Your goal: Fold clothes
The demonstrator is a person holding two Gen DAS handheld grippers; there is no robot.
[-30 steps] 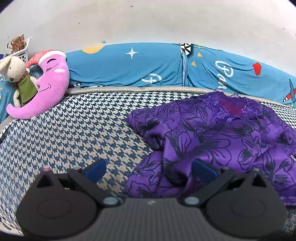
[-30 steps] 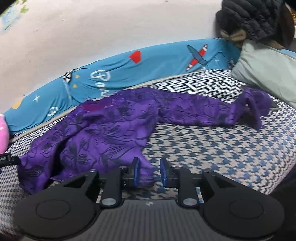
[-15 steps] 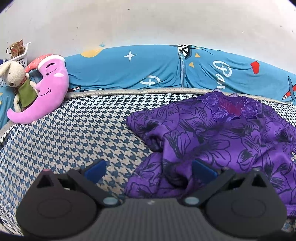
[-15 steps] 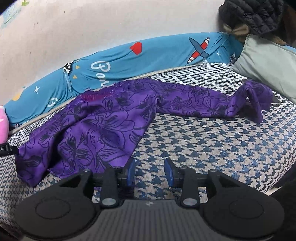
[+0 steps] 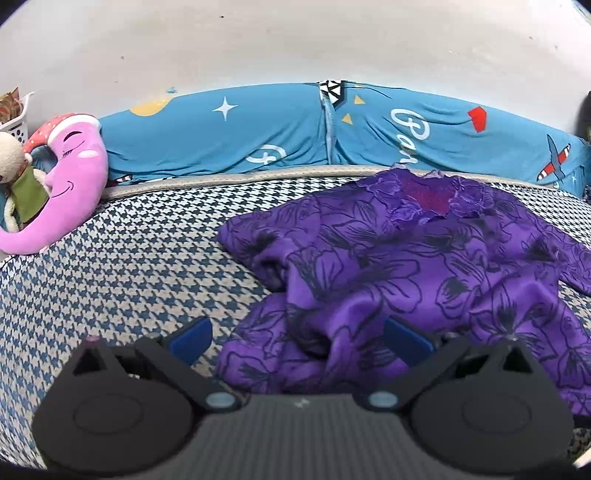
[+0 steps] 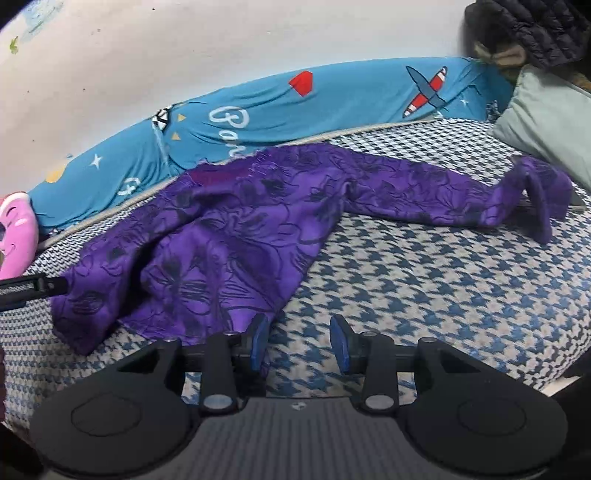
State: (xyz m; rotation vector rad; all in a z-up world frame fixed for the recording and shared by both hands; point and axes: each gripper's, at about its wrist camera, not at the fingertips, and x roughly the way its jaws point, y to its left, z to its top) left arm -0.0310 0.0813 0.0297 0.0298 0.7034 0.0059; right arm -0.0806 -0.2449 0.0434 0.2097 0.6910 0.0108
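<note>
We are cataloguing this spot with the purple floral garment as our landmark; it is lying rumpled and unfolded on the blue-and-white houndstooth bed cover, its lace neckline pointing toward the wall.

Item: left gripper. We are holding it low at the garment's near left corner, jaws spread wide. A bunched fold of the cloth is sitting between the blue pads; the right pad seems to be touching the fabric, the left pad is over bare cover. Nothing is being pinched.

Item: right gripper. We are holding it at the garment's near hem, jaws parted. The left pad is lying right at the hem's edge; the gap between the pads is showing only houndstooth cover.

Item: one long sleeve, stretching away from the garment's body to the right and ending in a crumpled cuff near a grey-green pillow.

Item: blue cartoon-print bolster, running along the wall just behind the neckline.

Item: pink moon plush, well to the left of the garment, with a rabbit toy leaning against it.

Item: dark quilted jacket, above the pillow.
</note>
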